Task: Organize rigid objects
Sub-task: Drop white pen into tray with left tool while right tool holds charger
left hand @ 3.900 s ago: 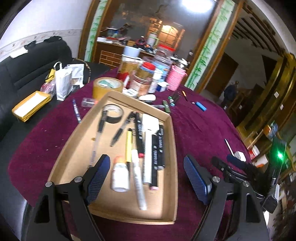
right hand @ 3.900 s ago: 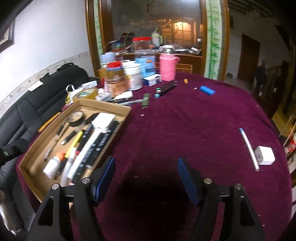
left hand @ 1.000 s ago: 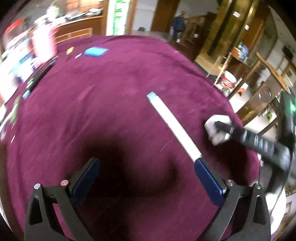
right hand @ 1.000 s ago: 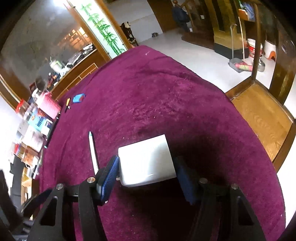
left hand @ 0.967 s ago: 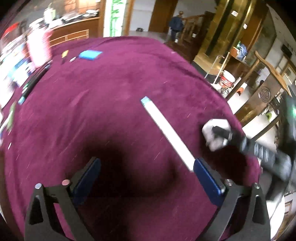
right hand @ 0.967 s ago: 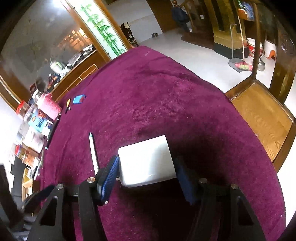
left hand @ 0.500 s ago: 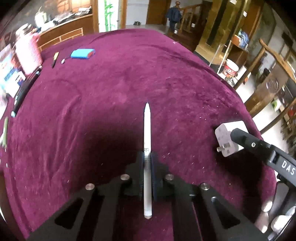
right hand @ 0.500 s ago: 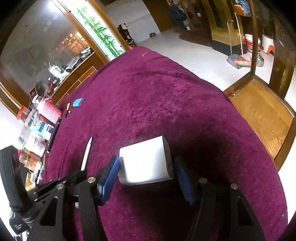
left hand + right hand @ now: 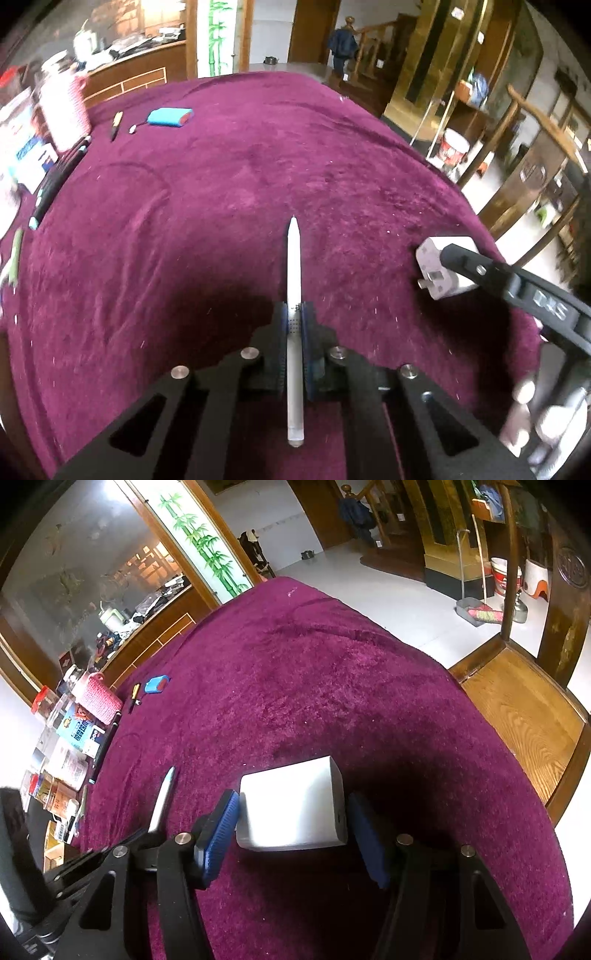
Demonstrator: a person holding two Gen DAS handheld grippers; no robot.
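Note:
My left gripper (image 9: 294,314) is shut on a white pen (image 9: 294,266) that points forward over the purple tablecloth (image 9: 221,184). The pen also shows in the right wrist view (image 9: 162,801), held by the left gripper. My right gripper (image 9: 291,812) is shut on a white plug adapter (image 9: 291,808), with both blue pads against its sides. The adapter also shows in the left wrist view (image 9: 439,266) at the right, with its prongs showing, in the right gripper's black finger.
A blue battery pack (image 9: 170,117) and a small yellow-black pen (image 9: 116,123) lie at the far side. A pink container (image 9: 98,698), boxes and jars crowd the left edge. A wooden chair (image 9: 517,701) stands off the table's right edge.
Since a second ago my left gripper has shut on the white pen and lifted it. My right gripper has held the adapter throughout and has raised it slightly.

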